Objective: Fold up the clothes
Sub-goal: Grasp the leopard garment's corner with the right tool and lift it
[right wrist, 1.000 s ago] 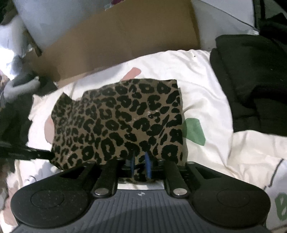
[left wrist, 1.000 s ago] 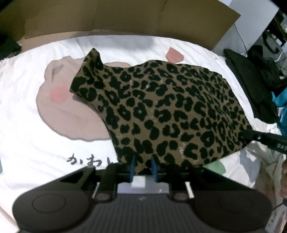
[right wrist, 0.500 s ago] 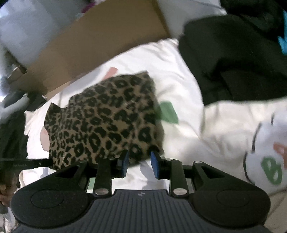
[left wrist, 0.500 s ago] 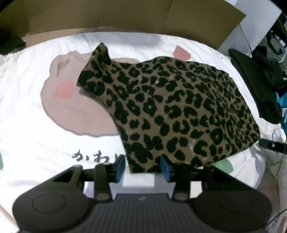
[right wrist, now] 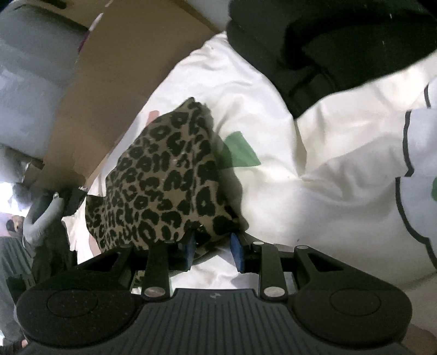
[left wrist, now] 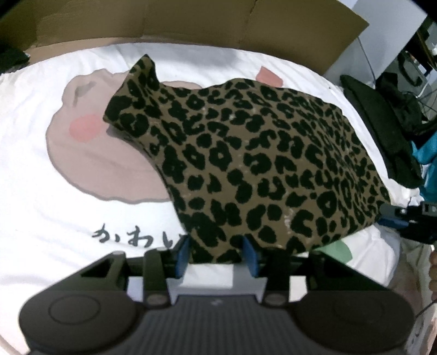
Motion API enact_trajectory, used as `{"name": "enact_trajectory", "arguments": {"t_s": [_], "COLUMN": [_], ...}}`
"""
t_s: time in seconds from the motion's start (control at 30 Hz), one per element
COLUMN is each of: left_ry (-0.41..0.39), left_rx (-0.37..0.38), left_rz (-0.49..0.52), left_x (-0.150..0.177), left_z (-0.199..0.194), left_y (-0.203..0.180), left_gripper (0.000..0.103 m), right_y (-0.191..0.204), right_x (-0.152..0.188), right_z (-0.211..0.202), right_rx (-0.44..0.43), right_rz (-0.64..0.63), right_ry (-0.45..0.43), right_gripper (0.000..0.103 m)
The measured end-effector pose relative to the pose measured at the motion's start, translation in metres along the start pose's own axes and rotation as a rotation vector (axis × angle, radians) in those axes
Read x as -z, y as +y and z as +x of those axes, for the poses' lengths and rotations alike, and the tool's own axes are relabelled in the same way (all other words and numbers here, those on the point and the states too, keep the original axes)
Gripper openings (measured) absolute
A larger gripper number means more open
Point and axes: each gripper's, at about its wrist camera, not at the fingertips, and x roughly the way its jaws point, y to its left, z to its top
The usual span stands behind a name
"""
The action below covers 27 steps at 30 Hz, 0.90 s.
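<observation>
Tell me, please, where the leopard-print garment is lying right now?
In the left wrist view the leopard-print garment lies mid-frame on the white printed bedsheet, in front of the cardboard, with dark clothes to its right.

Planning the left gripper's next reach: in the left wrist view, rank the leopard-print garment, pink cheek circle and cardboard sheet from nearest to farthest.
1. Leopard-print garment: near edge between the left gripper's fingers.
2. Pink cheek circle: up-left, on the white sheet.
3. Cardboard sheet: along the far edge.

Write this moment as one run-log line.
left gripper: open | right gripper: open | leopard cloth: lying folded on white sheet, edge between both jaws
</observation>
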Motion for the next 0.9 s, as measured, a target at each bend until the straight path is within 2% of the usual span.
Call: {"name": "enact_trajectory", "arguments": {"t_s": [0.1,0.13,0.23,0.37,0.47,0.57,0.6,0.67,0.73,0.77,0.83,0.9], "left_ry": [-0.004,-0.005,-0.006,-0.008,-0.011,-0.014,-0.015,-0.016,-0.012,-0.01,-0.004,0.002], "left_rx": [0.006,0.007,0.009,0.016,0.024,0.021,0.019,0.014,0.003,-0.003,-0.002,0.001], "left_rz": [0.0,0.0,-0.002,-0.014,-0.017,-0.008,-0.01,-0.016,-0.046,-0.061,-0.09,-0.111], "left_x": [0.001,0.001,0.0,0.001,0.001,0.001,0.0,0.0,-0.002,-0.003,-0.005,-0.007], "left_z": [0.001,0.001,0.001,0.002,0.004,0.006,0.006,0.006,0.005,0.005,0.003,0.0], "left_y": [0.001,0.002,0.002,0.002,0.002,-0.002,-0.003,-0.004,-0.003,-0.002,0.004,0.008], "left_gripper": [0.046,0.046,0.046,0.048,0.055,0.06,0.06,0.056,0.044,0.04,0.027,0.015], "right_y": [-0.004,-0.004,-0.005,-0.006,-0.008,-0.013,-0.015,-0.013,-0.011,-0.011,-0.011,-0.01], "right_x": [-0.002,-0.003,-0.005,-0.007,-0.003,-0.003,-0.004,-0.005,-0.005,-0.005,-0.006,-0.005], "right_z": [0.003,0.003,0.0,-0.006,-0.003,0.003,0.005,0.009,0.013,0.015,0.016,0.015], "right_rx": [-0.025,-0.031,-0.055,-0.08,-0.066,-0.075,-0.085,-0.096,-0.093,-0.092,-0.094,-0.095], "right_rz": [0.025,0.03,0.038,0.065,0.082,0.134,0.155,0.155,0.145,0.149,0.158,0.159], "right_ry": [-0.004,-0.005,-0.012,-0.036,-0.028,0.0,0.007,0.014,0.018,0.018,0.019,0.019], "right_gripper": [0.034,0.024,0.012,0.011,0.011,0.019,0.024,0.025,0.024,0.022,0.015,0.013]}}
